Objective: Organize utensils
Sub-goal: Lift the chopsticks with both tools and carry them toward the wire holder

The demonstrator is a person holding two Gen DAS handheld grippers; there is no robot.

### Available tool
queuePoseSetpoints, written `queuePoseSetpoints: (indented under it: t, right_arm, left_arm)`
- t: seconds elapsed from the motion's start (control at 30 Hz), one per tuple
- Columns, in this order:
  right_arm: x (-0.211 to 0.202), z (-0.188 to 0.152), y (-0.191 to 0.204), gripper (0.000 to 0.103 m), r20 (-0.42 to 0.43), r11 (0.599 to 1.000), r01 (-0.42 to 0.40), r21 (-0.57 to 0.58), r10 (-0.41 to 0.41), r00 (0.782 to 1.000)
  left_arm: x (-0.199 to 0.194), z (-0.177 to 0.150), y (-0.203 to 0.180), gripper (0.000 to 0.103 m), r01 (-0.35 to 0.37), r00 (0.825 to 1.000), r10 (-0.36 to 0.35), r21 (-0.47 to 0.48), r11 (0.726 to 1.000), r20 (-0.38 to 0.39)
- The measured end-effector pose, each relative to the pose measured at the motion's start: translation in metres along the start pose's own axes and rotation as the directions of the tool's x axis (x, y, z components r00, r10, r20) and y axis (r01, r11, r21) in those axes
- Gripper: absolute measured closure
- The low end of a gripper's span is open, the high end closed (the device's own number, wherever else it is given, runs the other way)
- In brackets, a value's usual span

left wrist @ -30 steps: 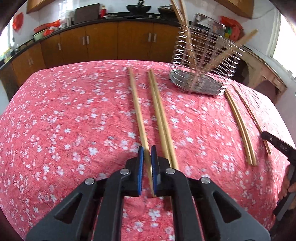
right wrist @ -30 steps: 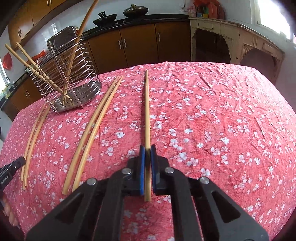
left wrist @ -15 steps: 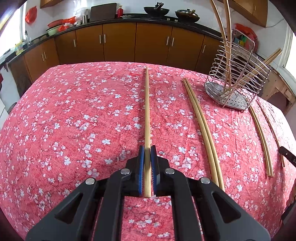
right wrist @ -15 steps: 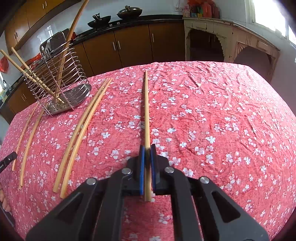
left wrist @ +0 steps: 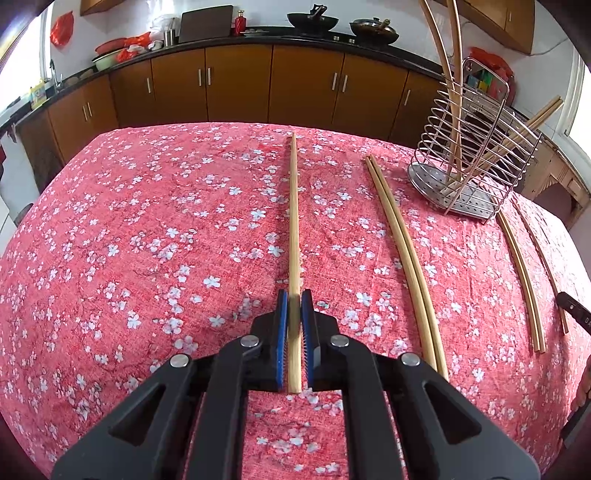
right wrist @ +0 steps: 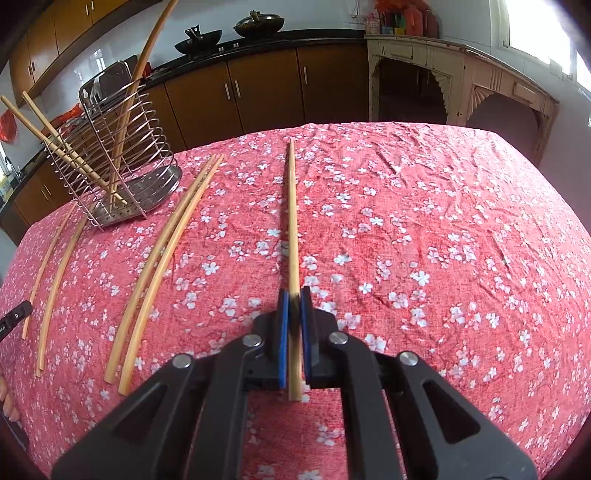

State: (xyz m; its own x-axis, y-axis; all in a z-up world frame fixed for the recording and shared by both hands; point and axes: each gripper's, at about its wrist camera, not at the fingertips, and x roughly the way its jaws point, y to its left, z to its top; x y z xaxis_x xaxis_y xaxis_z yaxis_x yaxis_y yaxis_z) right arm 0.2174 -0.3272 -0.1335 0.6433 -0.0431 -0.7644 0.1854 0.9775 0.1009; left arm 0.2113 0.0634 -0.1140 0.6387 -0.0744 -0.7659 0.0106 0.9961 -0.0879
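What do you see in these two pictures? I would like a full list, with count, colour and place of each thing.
tablecloth: one, red with white flowers, covering the table
wire holder: one, silver, far side of the cloth
chopsticks in holder: about four, pale wood, standing or leaning
loose chopsticks: two pairs, pale wood, flat on the cloth, one pair on each side of the holder
cabinets: one row, brown, behind the table
woks: two, black, on the counter
left hand-held gripper: black, blue pads, shut on the left chopstick
right hand-held gripper: black, blue pads, shut on the right chopstick
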Motion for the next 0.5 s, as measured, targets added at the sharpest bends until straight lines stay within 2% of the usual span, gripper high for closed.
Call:
queuePoseSetpoints:
  t: [0.33, 0.43, 0.5]
  right_arm:
    - [-0.007, -0.007, -0.002, 0.095, -0.001, 1.0, -0.011, -0.012, 0.011, 1.0]
    - [-0.011, -0.008, -0.005, 0.096, -0.003, 0.999, -0.033, -0.001, 0.033, 0.999]
    - [-0.022, -0.008, -0.007, 0.096, 0.027, 0.999, -0.036, -0.006, 0.036, 0.999]
  left_arm:
    - [0.0, -0.002, -0.013, 0.095, -0.044, 0.999, 0.044, 0.044, 0.998, -0.001]
    - [-0.003, -0.004, -0.011, 0.096, -0.023, 1.0, 0.024, 0.039, 0.999, -0.007]
    - [-0.014, -0.005, -0.01, 0.096, -0.009, 1.0, 0.008, 0.041, 0.999, 0.018]
